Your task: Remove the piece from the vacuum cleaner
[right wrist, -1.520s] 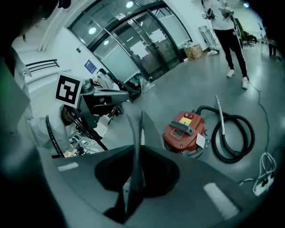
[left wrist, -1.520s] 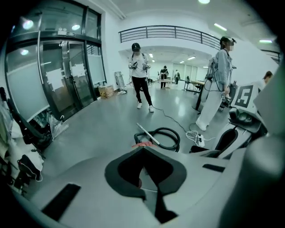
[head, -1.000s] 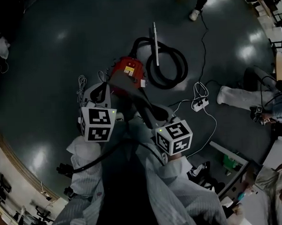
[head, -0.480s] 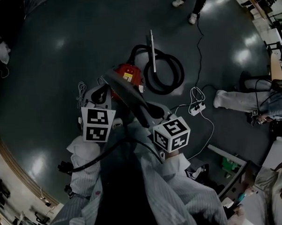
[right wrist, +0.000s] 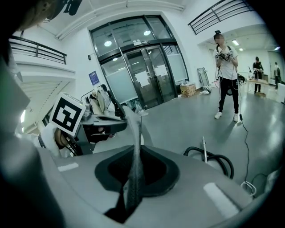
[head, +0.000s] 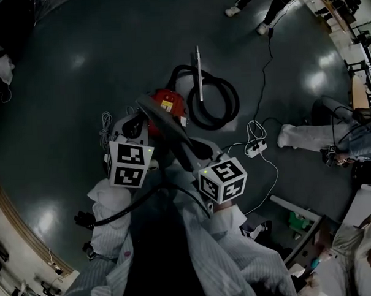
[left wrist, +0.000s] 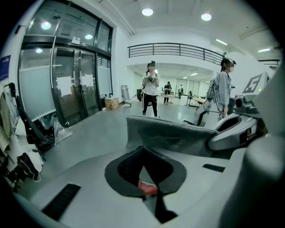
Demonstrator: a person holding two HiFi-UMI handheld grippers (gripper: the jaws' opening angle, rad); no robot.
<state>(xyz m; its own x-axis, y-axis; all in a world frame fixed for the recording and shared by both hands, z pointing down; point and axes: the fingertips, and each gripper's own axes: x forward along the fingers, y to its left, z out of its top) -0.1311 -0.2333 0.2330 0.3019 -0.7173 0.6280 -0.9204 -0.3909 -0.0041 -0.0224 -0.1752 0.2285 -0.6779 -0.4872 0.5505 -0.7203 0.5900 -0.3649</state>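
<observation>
Clamps long flat grey piece point(right wrist: 135, 147) in right gripper point(right wrist: 133, 178), holds left gripper point(left wrist: 149, 196) closed, empty alongside, above red vacuum cleaner point(head: 170, 103); beyond, coiled black hose point(head: 229, 102), white power strip point(head: 254, 149).

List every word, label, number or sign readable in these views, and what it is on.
No text can be read.
Yellow label on the red vacuum cleaner: too small.
Blue sign beside the glass doors: blurred.
Sheets taped on the doors: too small.
Marker cubes: patterns only, no words.
</observation>
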